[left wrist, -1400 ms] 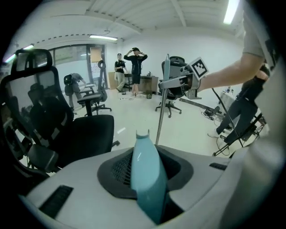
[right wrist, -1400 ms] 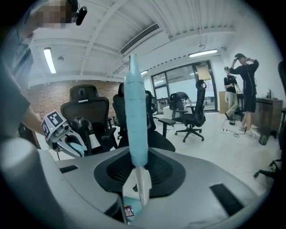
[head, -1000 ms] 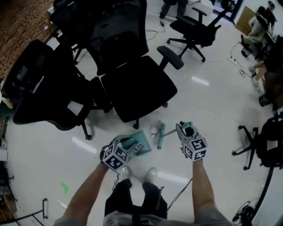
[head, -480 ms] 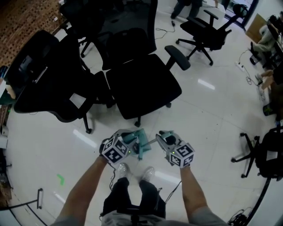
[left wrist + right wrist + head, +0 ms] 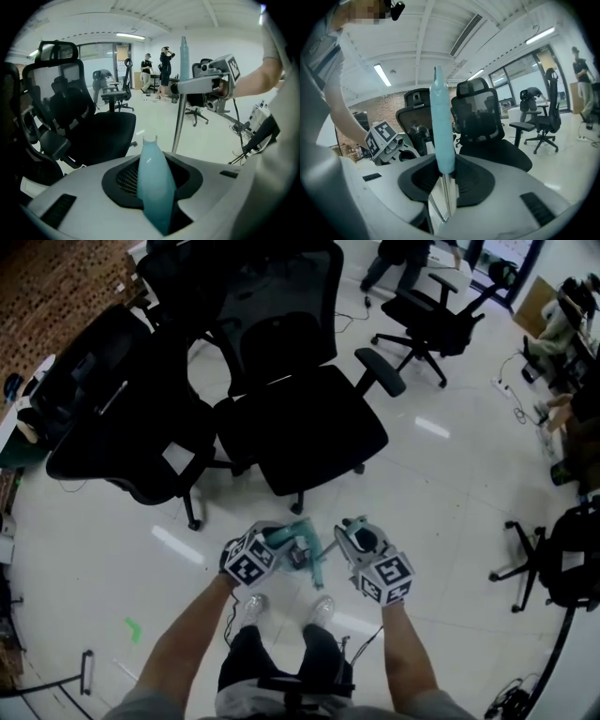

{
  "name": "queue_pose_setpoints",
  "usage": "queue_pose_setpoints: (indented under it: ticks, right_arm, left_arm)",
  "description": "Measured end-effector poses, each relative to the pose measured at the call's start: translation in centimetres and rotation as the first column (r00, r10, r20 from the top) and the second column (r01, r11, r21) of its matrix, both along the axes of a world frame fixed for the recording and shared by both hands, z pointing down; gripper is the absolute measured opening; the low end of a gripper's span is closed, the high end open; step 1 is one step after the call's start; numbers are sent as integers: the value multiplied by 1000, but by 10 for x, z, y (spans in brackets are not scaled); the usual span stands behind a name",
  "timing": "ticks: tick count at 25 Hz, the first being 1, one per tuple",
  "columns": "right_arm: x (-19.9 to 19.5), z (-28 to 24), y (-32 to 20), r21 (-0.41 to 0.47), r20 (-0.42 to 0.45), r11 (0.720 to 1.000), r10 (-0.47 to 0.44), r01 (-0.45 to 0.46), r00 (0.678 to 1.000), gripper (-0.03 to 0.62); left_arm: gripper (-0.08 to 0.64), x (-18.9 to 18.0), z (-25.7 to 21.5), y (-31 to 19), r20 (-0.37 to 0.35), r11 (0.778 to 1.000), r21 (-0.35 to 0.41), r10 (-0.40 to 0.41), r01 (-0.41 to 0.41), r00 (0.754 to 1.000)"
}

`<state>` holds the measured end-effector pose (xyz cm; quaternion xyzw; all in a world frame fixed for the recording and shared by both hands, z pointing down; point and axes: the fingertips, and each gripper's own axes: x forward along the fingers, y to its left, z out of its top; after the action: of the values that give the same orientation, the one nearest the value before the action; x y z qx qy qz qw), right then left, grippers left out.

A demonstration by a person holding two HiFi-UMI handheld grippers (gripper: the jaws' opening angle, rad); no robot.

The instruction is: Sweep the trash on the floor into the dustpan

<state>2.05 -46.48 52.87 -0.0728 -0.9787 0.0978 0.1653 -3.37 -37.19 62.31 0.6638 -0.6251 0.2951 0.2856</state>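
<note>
Dustpan [image 5: 300, 542], teal, shows low in the middle of the head view, just above the person's shoes [image 5: 322, 608] and below the seat of the nearest black office chair [image 5: 300, 427]. Whether it touches the floor cannot be told. The left gripper [image 5: 277, 542] holds it. In the left gripper view the pan's pale teal handle [image 5: 154, 182] stands up between the jaws, which are clamped against its sides.

Just right of the dustpan, the right gripper [image 5: 347, 529] grips a broom [image 5: 442, 131]. In the right gripper view its jaws are closed on the bare metal shaft [image 5: 449, 197] right under the teal sleeve, and the stick rises nearly upright through the middle of the frame. The two grippers sit close together, side by side, their marker cubes facing the head camera. In the left gripper view the right gripper appears at upper right, holding the shaft partway up.

Glossy white floor [image 5: 450, 484] fills the right half of the head view. More black chairs crowd the upper left, and a small green mark [image 5: 133, 629] lies at lower left. Two people [image 5: 154, 72] stand far back in the left gripper view.
</note>
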Motion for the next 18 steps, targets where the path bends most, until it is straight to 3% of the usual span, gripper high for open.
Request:
queue_pose_setpoints:
  ticks: [3,7,12,18]
  right_arm:
    - [2,-19,2,44,20,995,84,-85,996,80]
    - [14,-45,20,106,25,974,201,-202,979,78]
    - [35,-57,36,200,3,918,350,-344,937,77]
    - [77,-67,43,228,-2,845,497,-484,868,77]
  left_arm:
    - [110,-4,-7,14,-3,998,55,31,-30,1000]
    - [112,11,-8,30,-35,985,112,138,-133,990]
    - [112,31,-7,30,-43,947,157,289,-279,956]
    - [110,60,7,30,-82,927,173,350,-333,933]
